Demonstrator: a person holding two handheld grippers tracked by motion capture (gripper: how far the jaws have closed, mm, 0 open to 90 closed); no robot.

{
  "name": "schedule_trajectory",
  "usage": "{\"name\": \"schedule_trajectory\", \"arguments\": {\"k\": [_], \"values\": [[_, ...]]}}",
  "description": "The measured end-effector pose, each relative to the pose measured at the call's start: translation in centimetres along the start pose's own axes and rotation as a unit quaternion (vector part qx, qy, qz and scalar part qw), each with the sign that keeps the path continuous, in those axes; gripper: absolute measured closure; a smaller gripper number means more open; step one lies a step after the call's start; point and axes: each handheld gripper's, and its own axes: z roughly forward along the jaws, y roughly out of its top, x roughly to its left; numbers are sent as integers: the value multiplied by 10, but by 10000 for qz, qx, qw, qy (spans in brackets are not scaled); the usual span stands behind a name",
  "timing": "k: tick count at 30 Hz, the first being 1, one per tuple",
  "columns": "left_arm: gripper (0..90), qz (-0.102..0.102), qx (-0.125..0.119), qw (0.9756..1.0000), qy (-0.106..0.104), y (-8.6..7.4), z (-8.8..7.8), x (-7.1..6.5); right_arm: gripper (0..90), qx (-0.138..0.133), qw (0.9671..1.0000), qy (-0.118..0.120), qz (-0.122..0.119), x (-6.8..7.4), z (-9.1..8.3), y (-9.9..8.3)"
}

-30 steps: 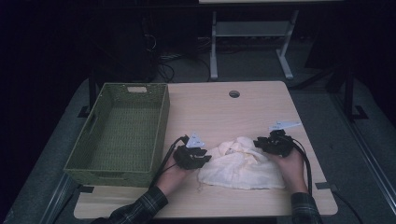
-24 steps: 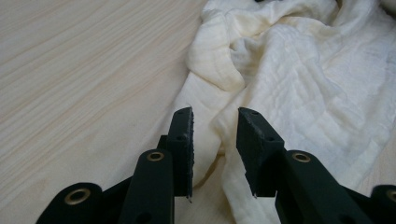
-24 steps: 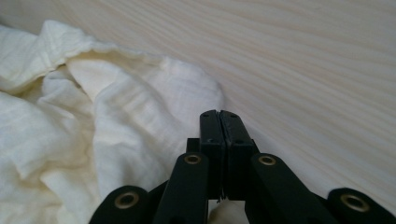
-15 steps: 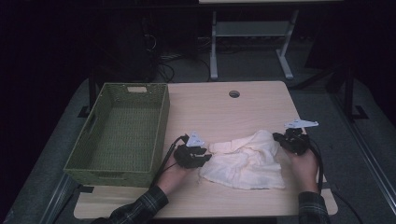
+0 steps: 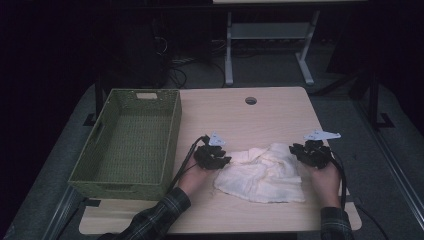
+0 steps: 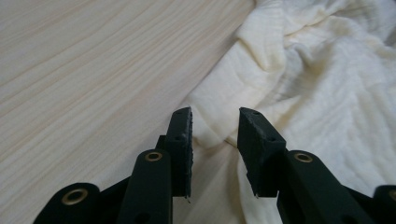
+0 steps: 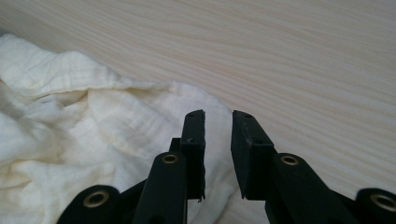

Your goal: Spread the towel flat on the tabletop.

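We see the crumpled cream muslin cloth [image 5: 262, 172] between both tongs, left tongs [image 6: 215, 133] and right tongs [image 7: 218, 128] released at opposite edges; the right jaws have just been opening.

Looks like a lab or office workroom: a pale wooden bench [image 5: 280, 115] with a cable hole [image 5: 251, 100], tangled cables [image 5: 175, 62] on grey carpet [image 5: 350, 115], another desk frame [image 5: 265, 45] behind.

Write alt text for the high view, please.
A person's two hands hold the left gripper and right gripper at opposite edges of a crumpled cream cloth on a wooden table. A green woven basket sits at the left.
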Motion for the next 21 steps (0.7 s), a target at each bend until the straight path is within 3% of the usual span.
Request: {"name": "schedule_trajectory", "arguments": {"k": [6, 11, 13, 21], "values": [[662, 23, 109, 9999, -32, -2, 14, 0, 745, -12, 10000, 67, 4, 1, -3, -4], [846, 14, 205, 9998, -80, 1, 17, 2, 747, -63, 9999, 87, 19, 0, -5, -6], [854, 14, 202, 9997, -105, 2, 16, 2, 747, -65, 9999, 91, 23, 0, -5, -6], [854, -72, -176, 9998, 65, 22, 2, 4, 746, -117, 9998, 123, 56, -1, -6, -6]]}}
